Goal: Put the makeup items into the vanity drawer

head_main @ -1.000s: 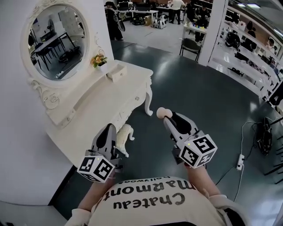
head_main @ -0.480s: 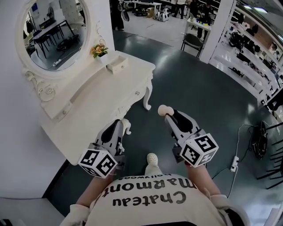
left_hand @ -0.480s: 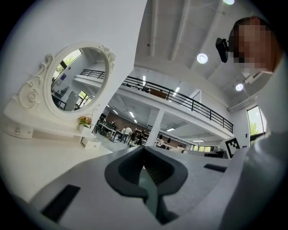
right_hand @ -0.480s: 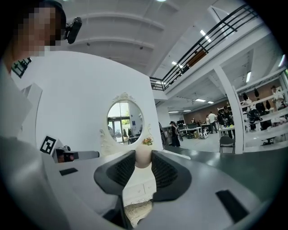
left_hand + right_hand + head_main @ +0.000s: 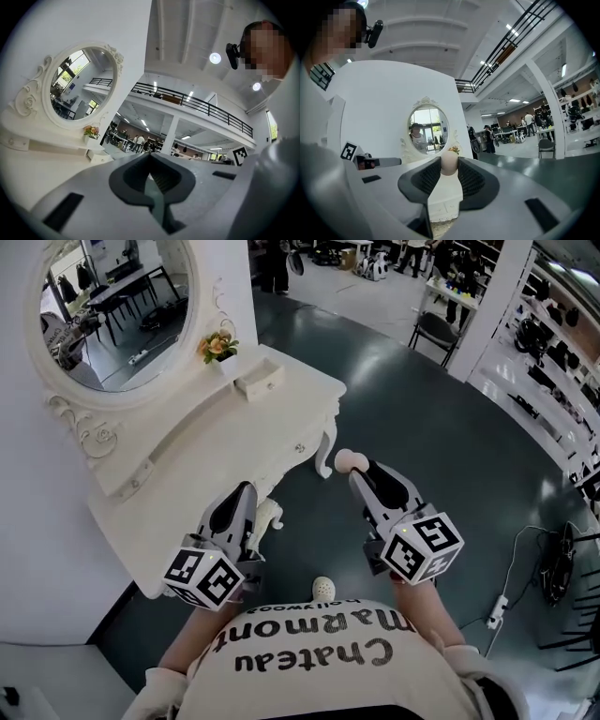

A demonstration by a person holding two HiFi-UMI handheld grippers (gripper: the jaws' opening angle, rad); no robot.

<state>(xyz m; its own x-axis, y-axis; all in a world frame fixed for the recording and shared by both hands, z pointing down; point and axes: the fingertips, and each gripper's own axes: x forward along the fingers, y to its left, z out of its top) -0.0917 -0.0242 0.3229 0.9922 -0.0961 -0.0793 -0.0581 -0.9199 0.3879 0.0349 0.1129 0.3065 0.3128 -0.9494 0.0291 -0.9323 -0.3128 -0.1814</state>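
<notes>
Head view: person stands at the white vanity table [image 5: 211,470], one gripper in each hand, both pointing level toward it.

Right gripper [image 5: 359,472]: jaws part-way apart and pinching a beige egg-shaped makeup sponge [image 5: 347,460] at the tips. In the right gripper view the sponge [image 5: 449,161] sits squarely between the two ribbed pads of the right gripper [image 5: 450,172], with contact on both sides. It is held in the air over the dark floor [image 5: 441,446], off the table's front right corner and not touching the table.

Left gripper [image 5: 242,493]: jaws pressed together with nothing between them. The left gripper view confirms it, since the pads of the left gripper [image 5: 150,158] meet at the tips. Its tips overlap the table's near edge in the head view.

Change against one second ago:
- Both grippers are closer to the table. The left one was short of the curved leg [image 5: 270,514] and is now over the edge.
- The table and oval mirror [image 5: 112,315] fill more of the picture.
- A light shoe [image 5: 323,589] shows between the grippers. It was absent a second ago.
- Grip on the sponge is unchanged.

The front drawer [image 5: 286,460] is shut. The flower pot [image 5: 217,348] and small box [image 5: 260,381] are on the tabletop.
</notes>
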